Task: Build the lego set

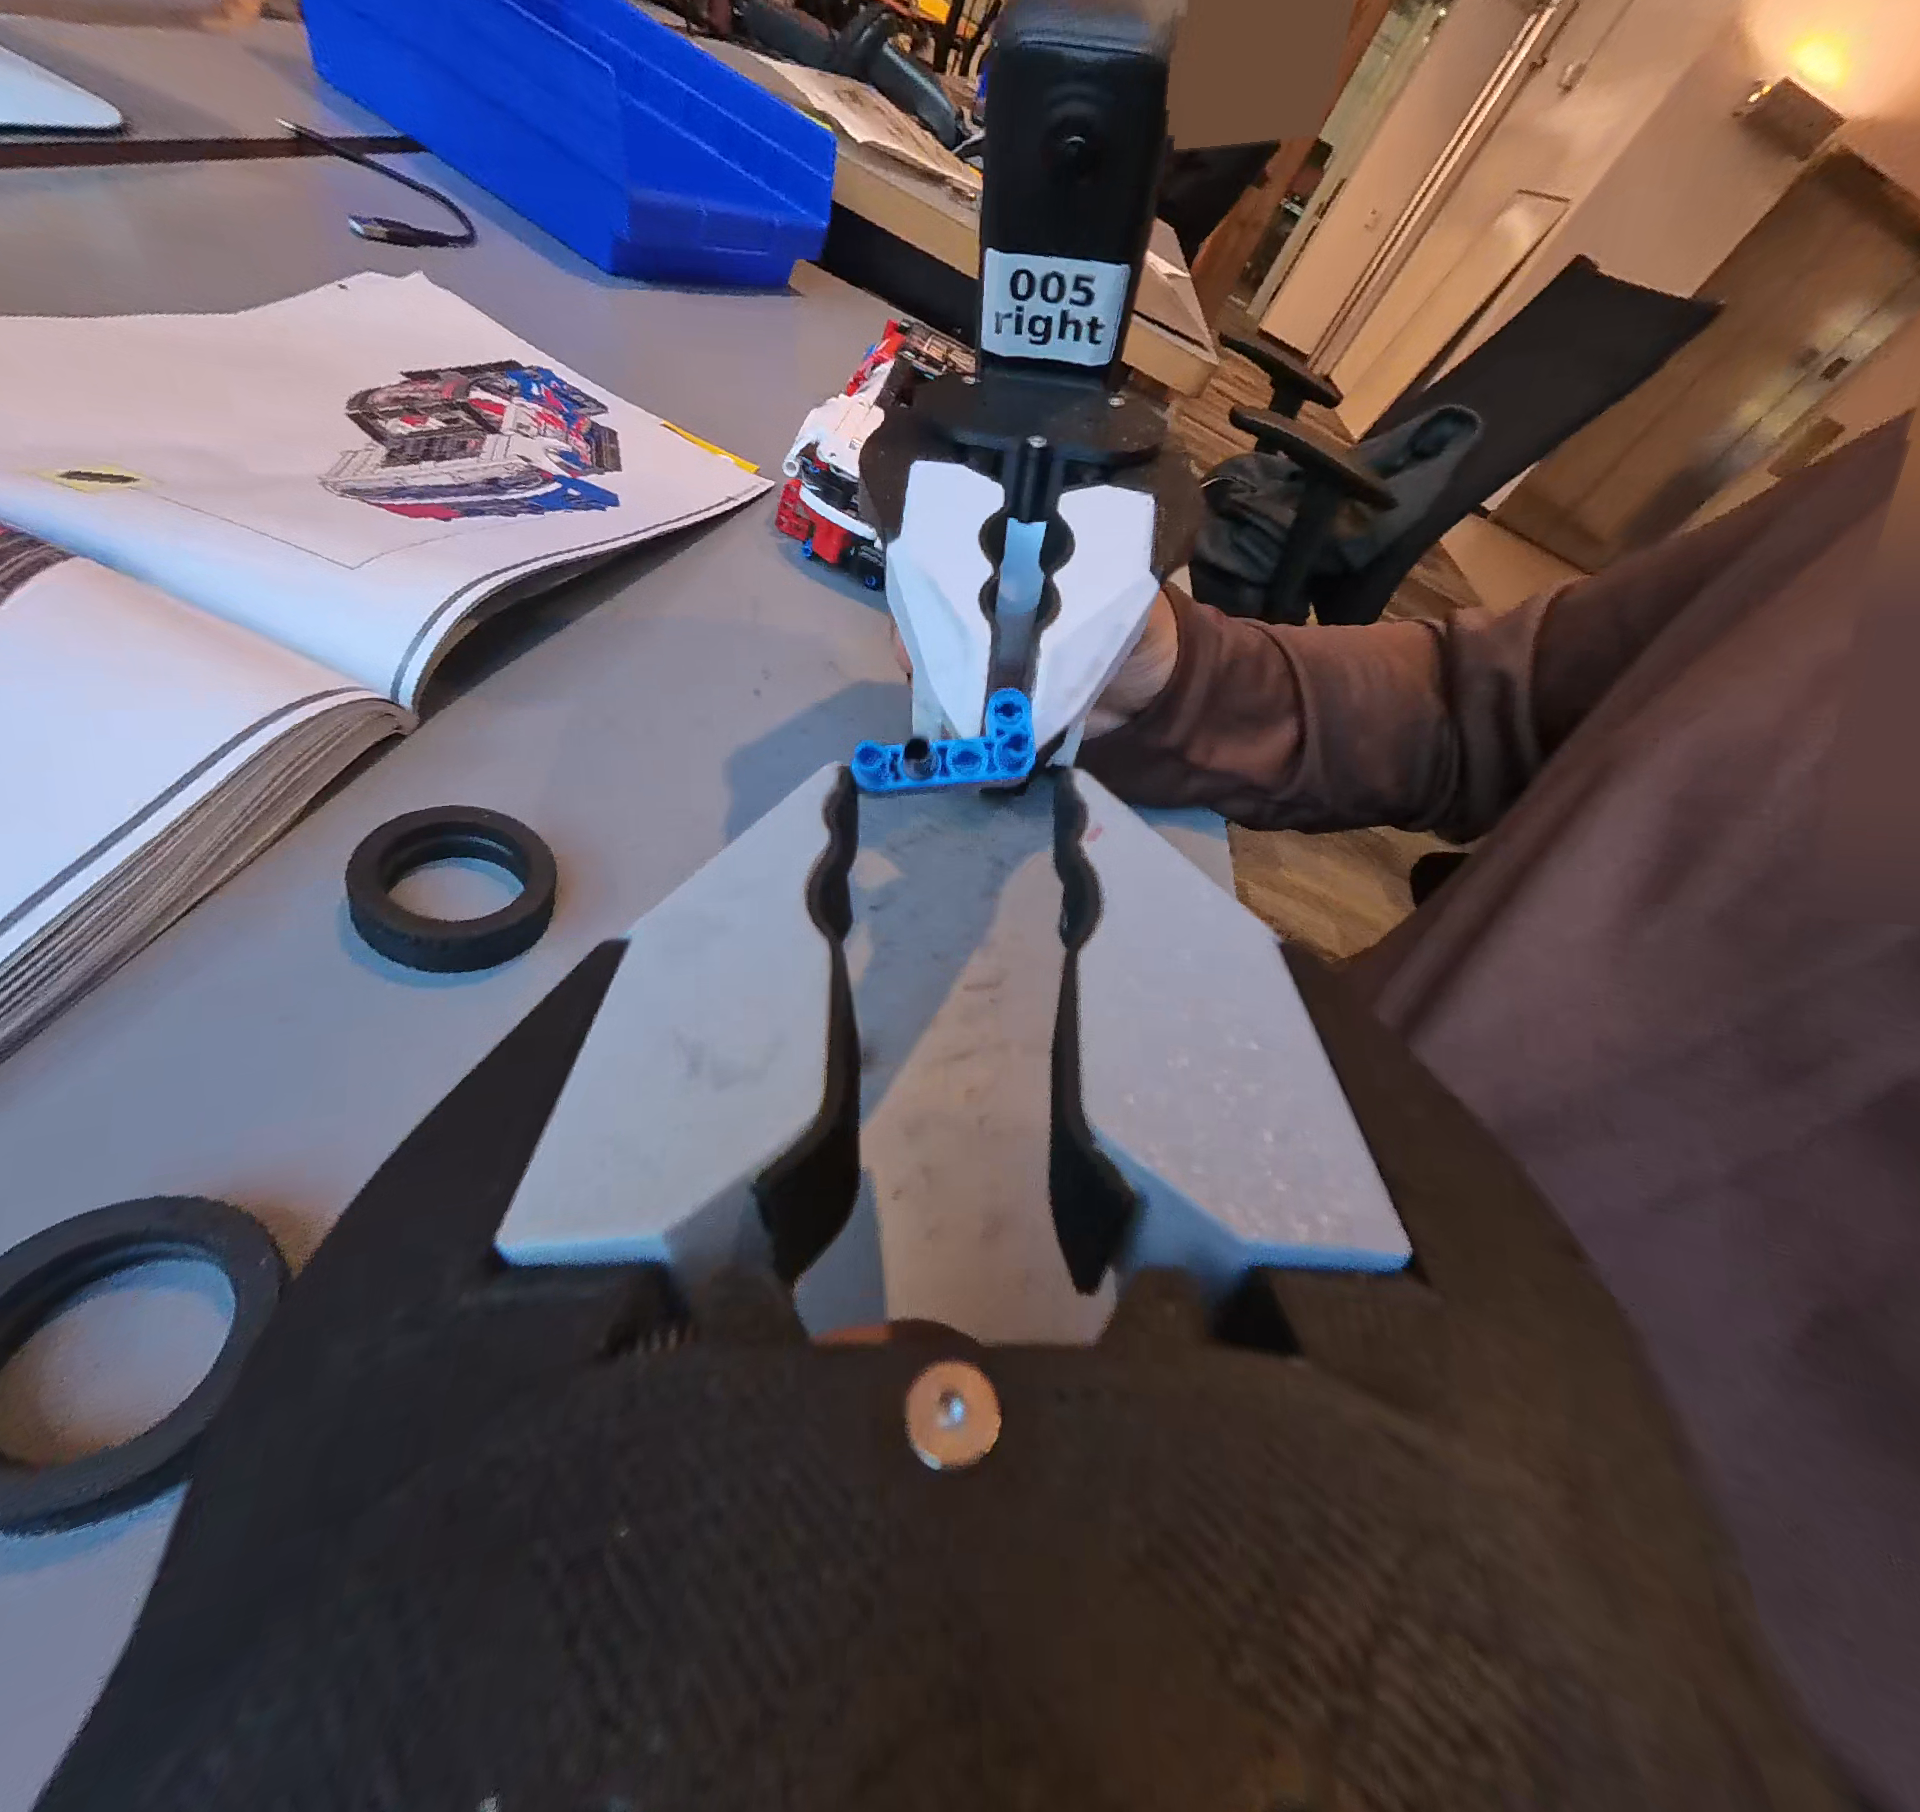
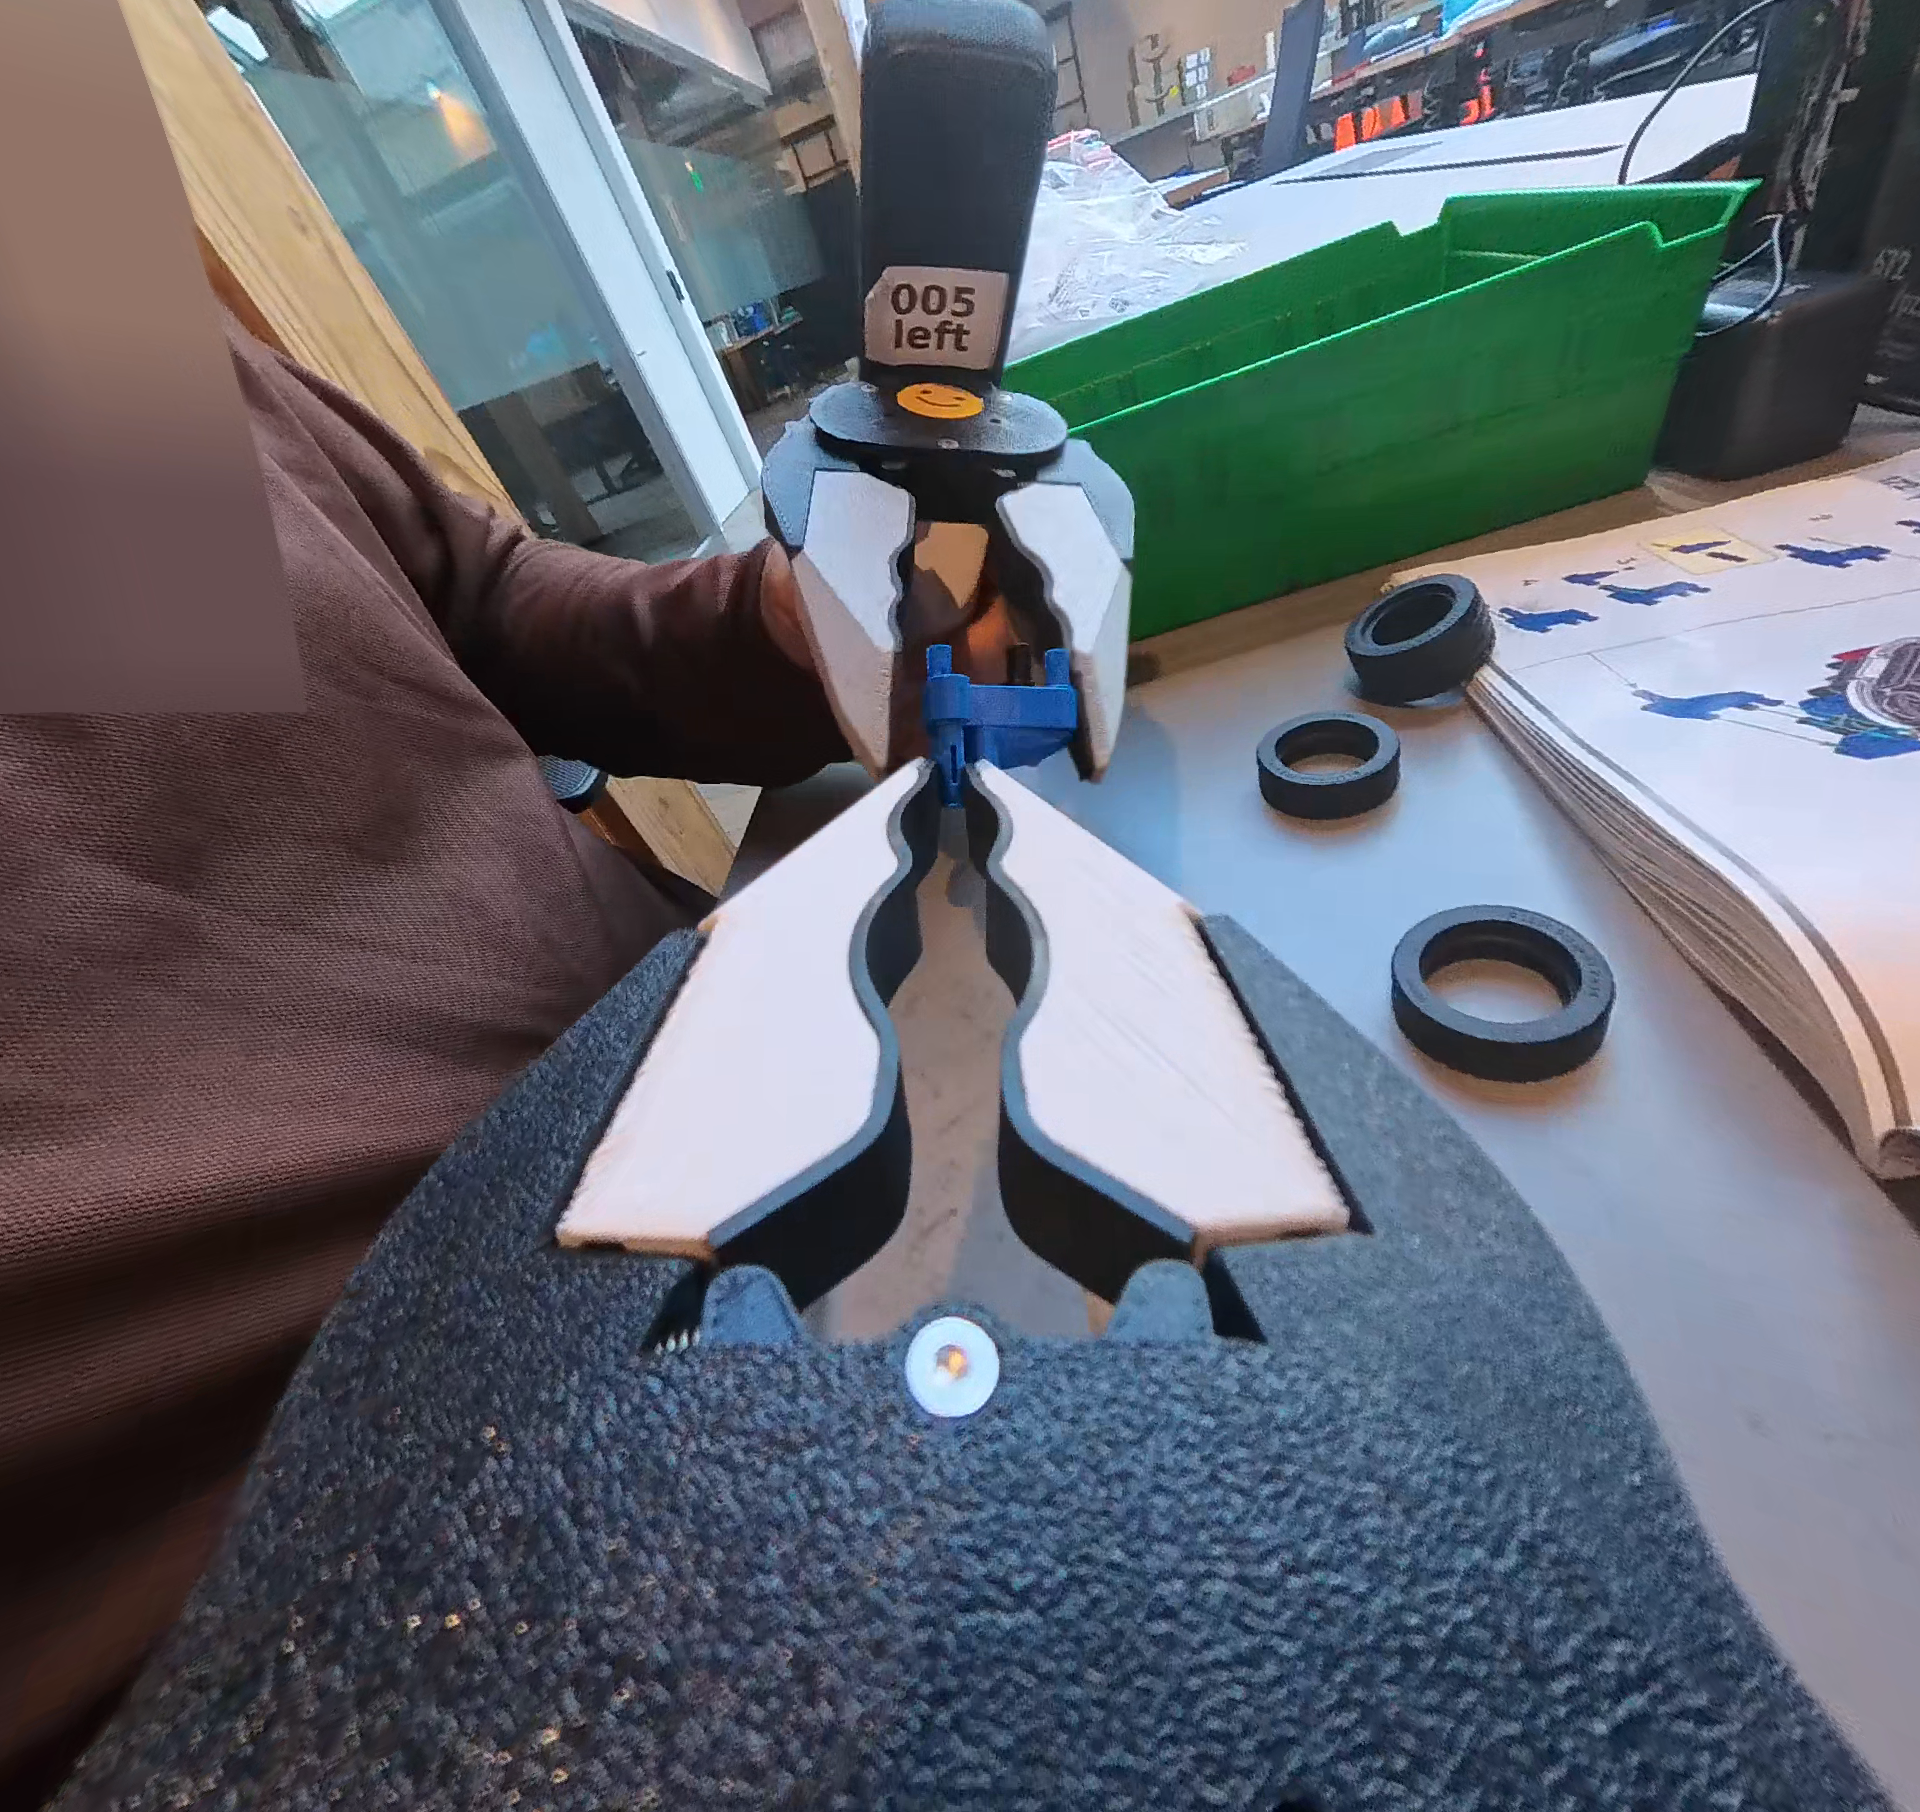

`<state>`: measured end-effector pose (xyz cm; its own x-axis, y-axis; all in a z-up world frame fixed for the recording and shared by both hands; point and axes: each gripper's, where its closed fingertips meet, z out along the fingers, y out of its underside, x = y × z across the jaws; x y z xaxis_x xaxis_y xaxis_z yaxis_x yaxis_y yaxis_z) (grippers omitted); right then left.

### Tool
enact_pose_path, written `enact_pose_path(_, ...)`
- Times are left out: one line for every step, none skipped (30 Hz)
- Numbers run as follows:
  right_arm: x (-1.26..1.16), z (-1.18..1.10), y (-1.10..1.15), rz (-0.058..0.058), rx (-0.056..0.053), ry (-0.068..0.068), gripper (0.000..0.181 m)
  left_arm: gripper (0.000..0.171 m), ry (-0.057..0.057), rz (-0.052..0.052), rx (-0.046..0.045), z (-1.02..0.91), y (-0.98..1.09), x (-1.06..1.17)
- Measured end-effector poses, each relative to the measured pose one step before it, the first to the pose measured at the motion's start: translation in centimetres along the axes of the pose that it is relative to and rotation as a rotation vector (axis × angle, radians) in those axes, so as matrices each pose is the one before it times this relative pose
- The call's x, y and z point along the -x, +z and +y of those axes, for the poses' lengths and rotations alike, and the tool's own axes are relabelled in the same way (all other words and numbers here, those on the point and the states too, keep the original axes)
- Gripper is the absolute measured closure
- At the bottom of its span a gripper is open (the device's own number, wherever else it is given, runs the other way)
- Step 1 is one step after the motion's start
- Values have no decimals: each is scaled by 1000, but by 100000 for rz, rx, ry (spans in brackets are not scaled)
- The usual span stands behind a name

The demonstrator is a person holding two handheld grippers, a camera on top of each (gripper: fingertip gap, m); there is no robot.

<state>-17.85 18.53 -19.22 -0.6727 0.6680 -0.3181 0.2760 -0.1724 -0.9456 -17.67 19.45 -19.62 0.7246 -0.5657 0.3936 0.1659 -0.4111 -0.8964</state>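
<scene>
Right gripper [image 2: 948, 775] pinches blue pin [image 2: 948, 763]; left gripper [image 1: 951, 775] clamps L-shaped blue beam [image 1: 951, 752]. Light, rigid, slick plastic; likely best gripped by flat faces.

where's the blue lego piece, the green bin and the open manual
blue lego piece [image 1: 940, 756], left wrist view, middle of its long arm
green bin [image 2: 1382, 412], right wrist view, front wall
open manual [image 1: 312, 474], left wrist view, printed right-hand page

warm dim indoor light, glowing wall lamp [image 1: 1820, 58] far right, soft tabletop shadows, strong fisheye bending, blurred edges
</scene>
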Motion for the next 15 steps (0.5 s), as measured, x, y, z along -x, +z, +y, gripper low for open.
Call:
enact_pose_path(-49,75,3,321,387,-155,177,134,-1146,861,-836,-190,77,-47)
enact_pose_path(-68,63,-29,225,150,-16,177,131,-1551,1584,-661,-169,-1,-98)
enact_pose_path(-35,5,-70,-7,-183,242,177,132,-1310,1028,-424,-86,-41,-11)
enact_pose_path(18,-19,-90,-322,-306,330,177,137,-269,-394,310,74,-35,162)
enact_pose_path(-2,52,-45,-183,165,270,177,139,67,-837,212,89,-52,176)
enact_pose_path(-35,104,-4,-8,490,102,177,141,-525,-259,3,72,-16,91)
enact_pose_path(43,65,29,-237,312,-52,177,142,-795,492,-356,19,-18,-17)
enact_pose_path(15,57,36,-49,310,-215,177,142,-732,144,3,38,-6,35)
enact_pose_path(-63,88,33,434,632,-316,177,142,83,-359,924,131,5,112)
enact_pose_path(-122,194,32,834,1346,-410,177,142,620,-714,2450,278,26,180)
enact_pose_path(-172,316,39,1199,2223,-384,177,142,1422,-984,4165,407,24,230)
enact_pose_path(-291,397,1,1770,2918,-183,176,142,2583,-2024,5791,525,45,354)
enact_pose_path(-386,388,-81,2270,2862,-178,175,143,3931,-3484,6760,587,38,492)
enact_pose_path(-384,115,-189,2196,1208,-187,169,143,5240,-3138,5742,426,50,333)
enact_pose_path(-164,-217,-280,968,-828,-155,168,143,4883,-1845,4862,316,81,121)
